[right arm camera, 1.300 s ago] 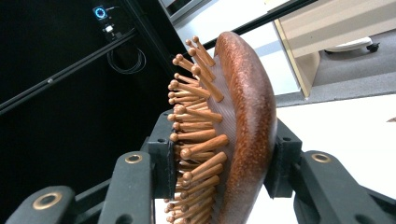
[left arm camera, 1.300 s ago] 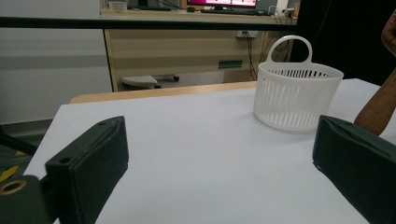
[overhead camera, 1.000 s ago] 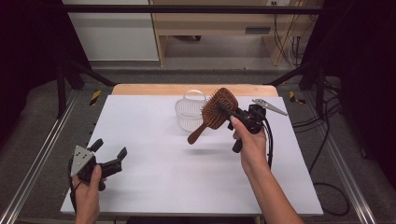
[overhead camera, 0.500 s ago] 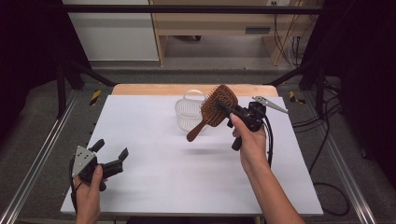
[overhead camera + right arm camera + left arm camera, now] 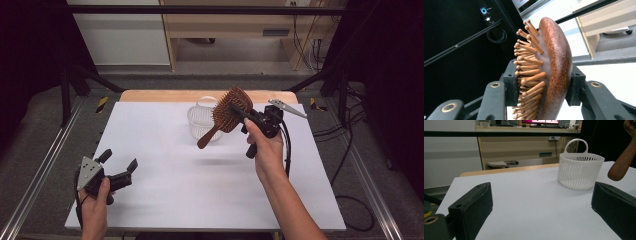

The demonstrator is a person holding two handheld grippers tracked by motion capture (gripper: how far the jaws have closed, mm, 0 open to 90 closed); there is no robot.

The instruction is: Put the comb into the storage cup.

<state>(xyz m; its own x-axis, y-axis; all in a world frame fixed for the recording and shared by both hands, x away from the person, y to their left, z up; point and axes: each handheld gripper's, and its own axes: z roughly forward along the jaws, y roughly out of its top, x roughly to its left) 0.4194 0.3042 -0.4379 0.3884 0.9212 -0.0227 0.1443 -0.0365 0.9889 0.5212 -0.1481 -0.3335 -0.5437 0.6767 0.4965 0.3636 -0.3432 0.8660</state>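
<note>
Wooden hairbrush [image 5: 229, 114] held up in the air above the far middle of the tabletop [image 5: 200, 200], head at about 1 o'clock, handle hanging toward 7 o'clock. Pinched across the head by the right hand-held gripper [image 5: 248, 116], one pad on the smooth curved back, the other pressed into the wooden pins, as seen in the right gripper view [image 5: 541, 85]. Probably light and stiff; back looks polished and likely slippery, pins give an uneven seat, so a hold across the head may let it twist. Safer grip likely lower, at the neck or along the handle. White slotted basket [image 5: 204, 118] standing just behind and below the brush, at 12 o'clock from the tabletop's middle, upright with its loop handle up; looks like thin plastic, easy to tip or push. Left hand-held gripper [image 5: 119, 166] well apart at 8 o'clock, low over the tabletop, jaws spread wide with nothing between them.
</note>
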